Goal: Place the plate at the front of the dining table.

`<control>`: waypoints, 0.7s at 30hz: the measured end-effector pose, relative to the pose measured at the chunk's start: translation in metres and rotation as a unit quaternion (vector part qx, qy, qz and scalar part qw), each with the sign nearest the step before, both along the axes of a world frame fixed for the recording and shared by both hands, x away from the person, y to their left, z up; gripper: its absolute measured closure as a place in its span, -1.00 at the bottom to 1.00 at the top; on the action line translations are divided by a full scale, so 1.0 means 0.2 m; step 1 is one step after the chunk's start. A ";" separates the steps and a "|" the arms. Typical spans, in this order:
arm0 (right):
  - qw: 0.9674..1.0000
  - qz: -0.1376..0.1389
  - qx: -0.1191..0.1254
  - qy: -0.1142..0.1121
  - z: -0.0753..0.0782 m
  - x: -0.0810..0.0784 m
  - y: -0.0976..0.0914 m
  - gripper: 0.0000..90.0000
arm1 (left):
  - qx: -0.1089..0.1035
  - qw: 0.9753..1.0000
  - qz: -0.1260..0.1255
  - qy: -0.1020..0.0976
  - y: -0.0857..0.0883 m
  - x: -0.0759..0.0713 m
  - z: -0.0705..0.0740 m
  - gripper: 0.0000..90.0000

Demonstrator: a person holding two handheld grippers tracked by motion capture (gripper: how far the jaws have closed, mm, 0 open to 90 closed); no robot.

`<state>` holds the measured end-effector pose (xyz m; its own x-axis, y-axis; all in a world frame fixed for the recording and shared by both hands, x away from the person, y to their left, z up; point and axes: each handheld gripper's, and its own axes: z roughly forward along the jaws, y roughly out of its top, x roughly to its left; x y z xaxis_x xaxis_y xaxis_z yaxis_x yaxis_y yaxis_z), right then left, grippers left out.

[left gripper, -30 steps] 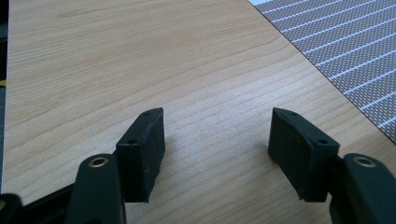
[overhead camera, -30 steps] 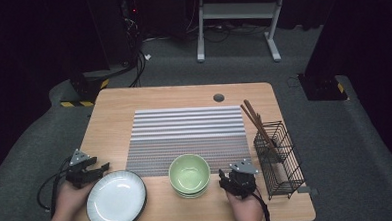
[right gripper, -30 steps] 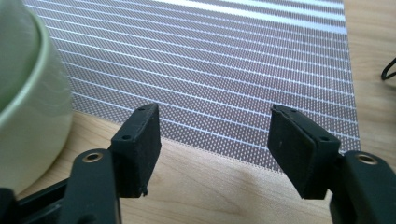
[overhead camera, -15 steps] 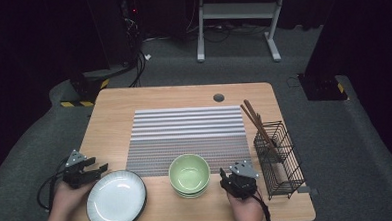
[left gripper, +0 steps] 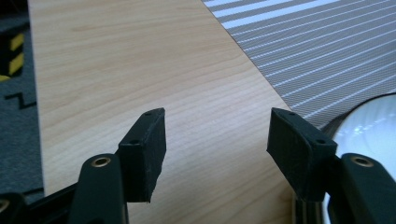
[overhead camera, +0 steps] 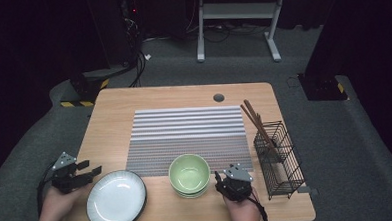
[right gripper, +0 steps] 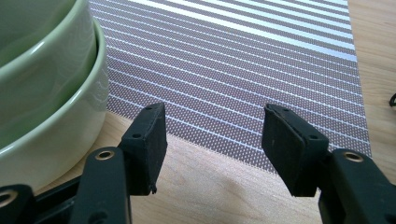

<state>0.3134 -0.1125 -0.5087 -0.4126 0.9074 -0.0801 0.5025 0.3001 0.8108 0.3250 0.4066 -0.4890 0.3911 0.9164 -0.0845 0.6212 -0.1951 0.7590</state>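
Across the middle of the table (overhead camera: 114, 114) lies the striped placemat (overhead camera: 187, 133), its far edge short of the table's far edge, with bare wood showing on both sides. Along the right edge stands the wire basket (overhead camera: 281, 162) with chopsticks (overhead camera: 257, 124) leaning out toward the mat's far right corner; only a narrow strip of wood separates basket and mat. Near the front edge, toward the left corner, sits the white plate (overhead camera: 117, 199), its rim just overlapping the mat's near left corner. Beside it, at the middle of the front edge, the green bowls (overhead camera: 189, 173) are stacked, resting partly on the mat's near edge.

I hold my left gripper (overhead camera: 89, 173) at the table's left edge, just beside the plate's rim, jaws spread wide with nothing between them; in the left gripper view (left gripper: 217, 140) only bare wood lies between the pads and the plate's rim curves in at the right. The jaws have just narrowed slightly. My right gripper (overhead camera: 221, 182) sits near the front edge, between bowls and basket, jaws apart and empty; in the right gripper view (right gripper: 214, 135) the bowls (right gripper: 51, 93) stand just left of my left pad, not touching it.
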 end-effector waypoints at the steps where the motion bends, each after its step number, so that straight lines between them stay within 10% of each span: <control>1: 1.000 0.000 0.001 0.001 0.00 0.00 0.00 -0.11 | -0.003 1.000 -0.001 0.003 0.00 0.00 0.00 -0.17; 21: 1.000 0.003 0.000 -0.002 0.03 0.03 0.00 -0.06 | -0.070 0.996 -0.038 0.040 0.00 -0.07 0.06 -0.19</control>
<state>0.3191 -0.1121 -0.5022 -0.4175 0.9050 -0.0820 0.4976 0.3032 0.8127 0.3110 0.4063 -0.4762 0.4456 0.8614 -0.2437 0.6688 -0.1394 0.7302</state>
